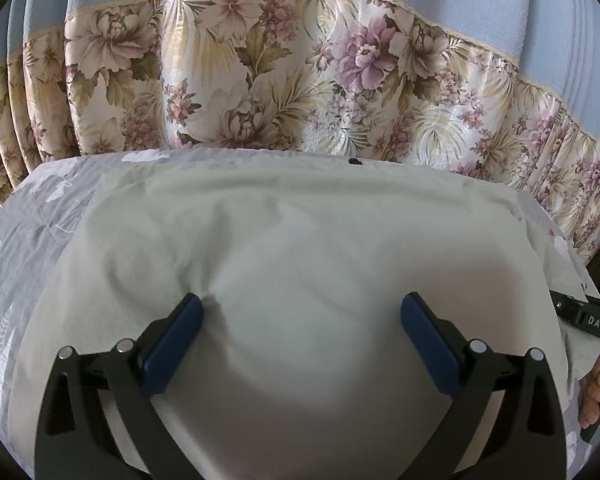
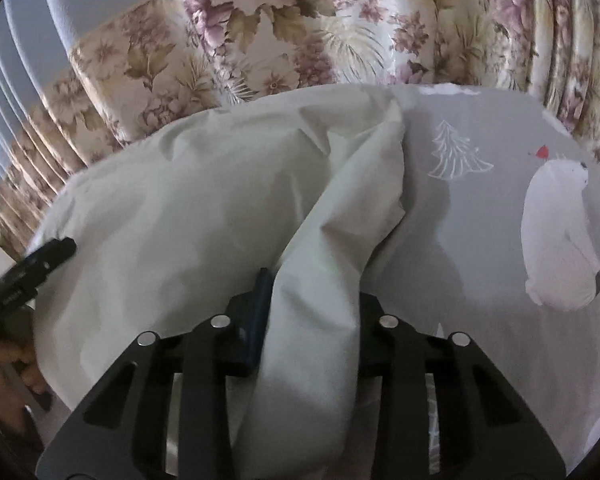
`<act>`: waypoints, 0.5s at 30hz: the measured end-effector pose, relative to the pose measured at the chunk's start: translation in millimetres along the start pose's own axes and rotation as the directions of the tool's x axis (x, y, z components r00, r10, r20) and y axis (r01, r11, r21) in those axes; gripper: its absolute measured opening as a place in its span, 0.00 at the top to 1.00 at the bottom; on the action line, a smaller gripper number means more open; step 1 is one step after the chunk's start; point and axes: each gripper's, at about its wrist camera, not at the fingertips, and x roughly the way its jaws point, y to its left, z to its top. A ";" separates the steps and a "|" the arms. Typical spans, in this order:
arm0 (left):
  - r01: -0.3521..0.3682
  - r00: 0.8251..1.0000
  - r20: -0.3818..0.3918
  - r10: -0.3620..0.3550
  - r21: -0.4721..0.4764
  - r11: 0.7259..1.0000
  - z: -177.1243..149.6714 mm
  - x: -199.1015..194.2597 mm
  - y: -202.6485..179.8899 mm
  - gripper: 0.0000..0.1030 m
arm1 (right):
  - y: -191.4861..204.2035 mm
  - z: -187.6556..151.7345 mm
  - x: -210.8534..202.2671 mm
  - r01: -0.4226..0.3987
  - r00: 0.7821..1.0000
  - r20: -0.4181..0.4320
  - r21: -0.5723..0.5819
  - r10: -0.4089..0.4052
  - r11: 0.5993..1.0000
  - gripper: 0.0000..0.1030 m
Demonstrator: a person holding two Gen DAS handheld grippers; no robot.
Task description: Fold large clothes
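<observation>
A large pale cream garment (image 1: 300, 248) lies spread on a grey printed bedsheet (image 1: 24, 216). My left gripper (image 1: 302, 312) is open, its blue pads (image 1: 172, 348) resting on the cloth with nothing between them. In the right wrist view the same garment (image 2: 172, 208) lies to the left, and a bunched fold of it (image 2: 320, 300) runs up between the fingers. My right gripper (image 2: 312, 292) is shut on that fold; only the left blue pad (image 2: 260, 312) shows. The right gripper also shows at the right edge of the left wrist view (image 1: 592, 320).
A floral curtain (image 1: 300, 80) with a blue upper part hangs just behind the bed. The bedsheet (image 2: 480, 240) with white trees and a polar bear print lies bare to the right. The left gripper's tip (image 2: 40, 260) and a hand (image 2: 12, 368) show at the left edge.
</observation>
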 end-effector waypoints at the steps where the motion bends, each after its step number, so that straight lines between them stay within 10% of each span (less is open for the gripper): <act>1: -0.001 1.000 0.001 0.001 0.001 1.000 0.1 0.0 0.2 0.03 | 1.6 0.2 -1.5 0.007 1.000 0.003 -0.003 -0.007 1.000 0.78; 7: 0.003 1.000 0.001 -0.003 -0.008 1.000 -0.3 1.1 1.5 0.03 | 39.8 6.8 -31.5 0.114 0.989 0.105 -0.119 -0.101 0.986 0.90; 15: 0.002 1.000 -0.011 -0.002 -0.008 1.000 1.5 2.2 3.8 0.03 | 20.6 24.4 -46.2 -0.103 0.989 0.109 0.056 0.096 0.993 0.90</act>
